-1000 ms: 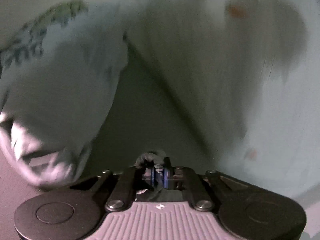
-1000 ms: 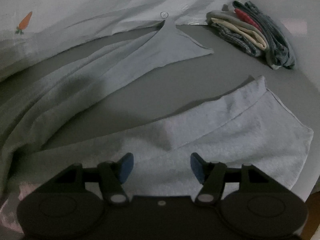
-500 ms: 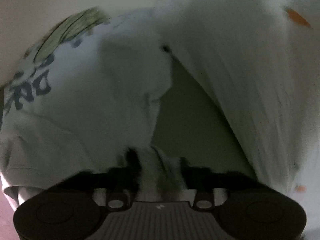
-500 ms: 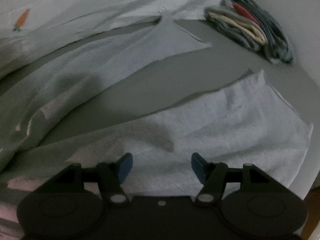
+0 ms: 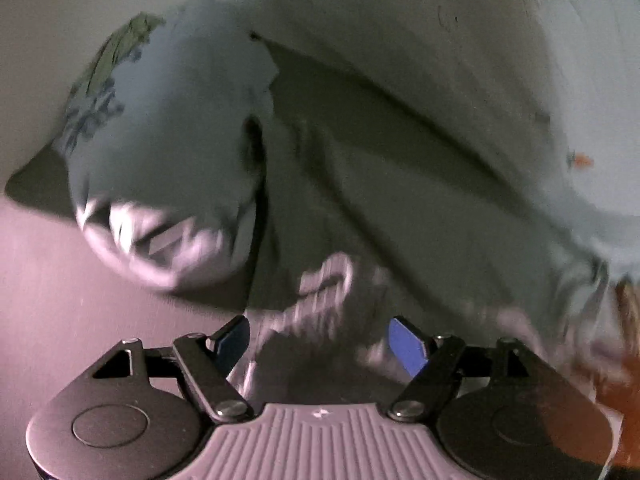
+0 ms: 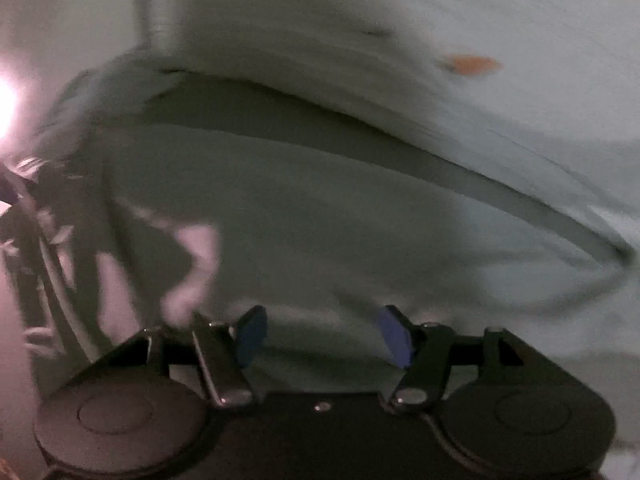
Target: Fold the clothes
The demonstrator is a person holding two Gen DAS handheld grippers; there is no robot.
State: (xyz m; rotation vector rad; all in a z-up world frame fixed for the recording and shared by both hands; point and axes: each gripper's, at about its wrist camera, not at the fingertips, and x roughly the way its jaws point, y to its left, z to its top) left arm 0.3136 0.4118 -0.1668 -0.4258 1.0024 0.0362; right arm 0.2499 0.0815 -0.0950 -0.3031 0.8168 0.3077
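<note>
A pale blue garment (image 5: 168, 148) with a green and dark blue print (image 5: 108, 80) lies crumpled on the left of the left wrist view. A rumpled fold of it (image 5: 332, 280) sits just beyond my left gripper (image 5: 320, 340), which is open, its blue pads (image 5: 406, 344) clear of the cloth. A white cloth with small orange carrot prints (image 5: 580, 160) lies to the right. In the right wrist view my right gripper (image 6: 322, 336) is open over pale cloth (image 6: 320, 220) with nothing pinched. The carrot-print cloth (image 6: 468, 64) lies behind it. Both views are blurred.
Grey table top (image 5: 352, 104) shows as a wedge between the two cloths, and as a strip (image 6: 280, 116) in the right wrist view. A pink-lit bare surface (image 5: 48, 288) lies at the left. An orange-brown edge (image 5: 624, 360) shows at the far right.
My left gripper let go of the cloth it pinched and now stands open. My right gripper, still open, swung left across the cloth. The folded stack of clothes left its view.
</note>
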